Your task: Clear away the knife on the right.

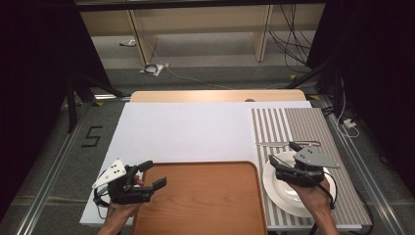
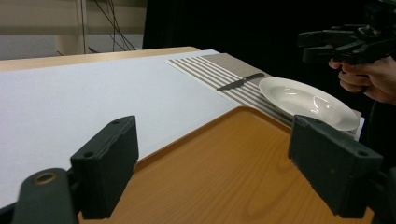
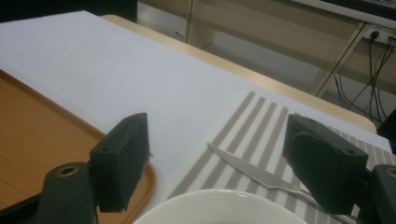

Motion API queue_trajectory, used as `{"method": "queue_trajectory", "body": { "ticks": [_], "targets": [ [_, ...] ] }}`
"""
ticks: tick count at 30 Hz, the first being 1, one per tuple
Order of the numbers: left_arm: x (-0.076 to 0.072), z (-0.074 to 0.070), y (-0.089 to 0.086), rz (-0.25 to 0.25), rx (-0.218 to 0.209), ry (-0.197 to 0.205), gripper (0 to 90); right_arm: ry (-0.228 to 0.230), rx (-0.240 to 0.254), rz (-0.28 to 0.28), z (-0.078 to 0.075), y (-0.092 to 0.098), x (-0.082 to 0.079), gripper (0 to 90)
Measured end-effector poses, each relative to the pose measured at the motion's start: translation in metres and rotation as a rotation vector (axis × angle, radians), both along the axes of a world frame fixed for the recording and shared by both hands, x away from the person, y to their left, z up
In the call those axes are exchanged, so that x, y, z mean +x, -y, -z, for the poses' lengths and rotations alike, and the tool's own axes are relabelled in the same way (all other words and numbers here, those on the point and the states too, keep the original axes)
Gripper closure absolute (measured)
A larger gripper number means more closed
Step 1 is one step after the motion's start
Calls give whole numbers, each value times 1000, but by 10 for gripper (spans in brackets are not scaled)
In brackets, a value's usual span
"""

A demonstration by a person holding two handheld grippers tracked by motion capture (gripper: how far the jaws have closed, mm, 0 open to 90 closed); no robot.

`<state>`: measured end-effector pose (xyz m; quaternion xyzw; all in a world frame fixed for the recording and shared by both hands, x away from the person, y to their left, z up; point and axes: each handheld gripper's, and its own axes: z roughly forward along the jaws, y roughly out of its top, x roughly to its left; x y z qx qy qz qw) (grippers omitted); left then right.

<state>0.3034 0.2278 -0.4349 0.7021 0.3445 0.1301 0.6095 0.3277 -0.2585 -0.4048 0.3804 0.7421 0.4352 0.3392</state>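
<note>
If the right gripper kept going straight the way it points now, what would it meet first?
Most likely the knife. The right gripper, jaws open, hangs over the far rim of the white plate and aims at the knife lying on the striped placemat. Its height is hard to judge.

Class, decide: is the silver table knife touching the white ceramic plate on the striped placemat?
Apart. In the left gripper view, a strip of striped placemat shows between the silver table knife and the rim of the white ceramic plate.
</note>
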Motion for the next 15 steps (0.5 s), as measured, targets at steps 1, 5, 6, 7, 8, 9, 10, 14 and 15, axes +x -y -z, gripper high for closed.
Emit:
{"method": "queue_trajectory", "body": {
  "ticks": [1, 5, 6, 7, 8, 9, 10, 14, 15],
  "targets": [
    [0, 0, 0, -1, 0, 0, 161, -6, -14, 2, -1, 2, 3, 241],
    [0, 0, -1, -7, 0, 0, 161, -41, -84, 6, -5, 9, 15, 245],
    [0, 0, -2, -6, 2, 0, 160, -52, -98, 10, -5, 12, 19, 246],
    [0, 0, -2, -9, -2, -1, 160, -64, -101, 14, -6, 13, 22, 246],
    [0, 0, -2, -9, -3, -2, 160, -77, -108, 21, -6, 16, 27, 248],
    [1, 0, -2, -10, -3, -4, 160, -86, -113, 26, -5, 18, 30, 250],
    [1, 1, -2, -10, -2, -5, 160, -102, -117, 27, -5, 20, 35, 250],
    [1, 1, -2, -14, -5, -5, 160, -202, -145, 60, -5, 29, 61, 251],
    [1, 1, -2, -14, -5, -5, 160, -202, -145, 60, -5, 29, 61, 251]
  ]
}}
